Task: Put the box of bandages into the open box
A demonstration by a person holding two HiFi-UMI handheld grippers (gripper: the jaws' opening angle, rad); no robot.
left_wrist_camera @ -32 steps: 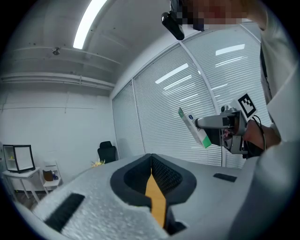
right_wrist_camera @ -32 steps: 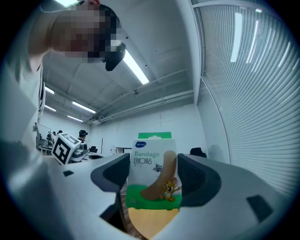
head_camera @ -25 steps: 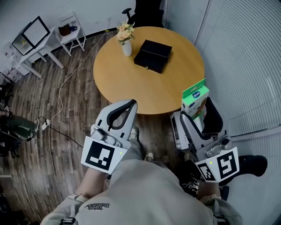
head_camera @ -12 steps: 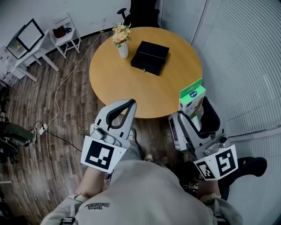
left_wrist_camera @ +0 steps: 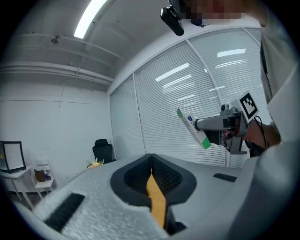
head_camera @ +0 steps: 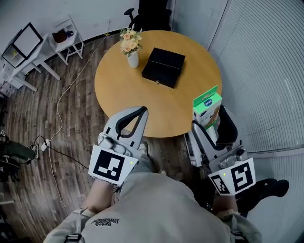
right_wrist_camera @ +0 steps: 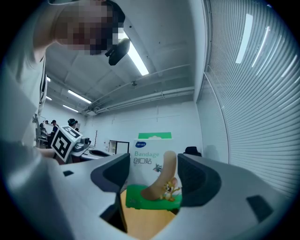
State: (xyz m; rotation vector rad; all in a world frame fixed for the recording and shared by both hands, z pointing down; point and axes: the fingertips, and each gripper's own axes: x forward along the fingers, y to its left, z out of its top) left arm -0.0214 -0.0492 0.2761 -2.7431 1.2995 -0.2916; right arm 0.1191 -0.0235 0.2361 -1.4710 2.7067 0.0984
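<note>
A green and white box of bandages [head_camera: 207, 110] stands upright between the jaws of my right gripper [head_camera: 209, 124], beyond the near right edge of the round wooden table [head_camera: 123, 90]. The right gripper view shows the bandage box [right_wrist_camera: 151, 161] clamped at its green lower end. A flat black box [head_camera: 163, 67] lies on the far half of the table, its lid looking down. My left gripper [head_camera: 134, 114] hovers at the table's near edge with its jaws together and nothing in them. In the left gripper view the bandage box [left_wrist_camera: 193, 127] tilts in the air to the right.
A white vase of flowers [head_camera: 131, 47] stands on the table left of the black box. A dark chair [head_camera: 230, 128] sits under my right gripper. An office chair [head_camera: 147, 14] is behind the table, white side tables [head_camera: 66, 35] at far left, and a cable [head_camera: 61, 104] crosses the floor.
The head view has drifted slightly, and the table sits a little lower and further left. Both grippers keep about the same place, and the right one still holds the bandage box.
</note>
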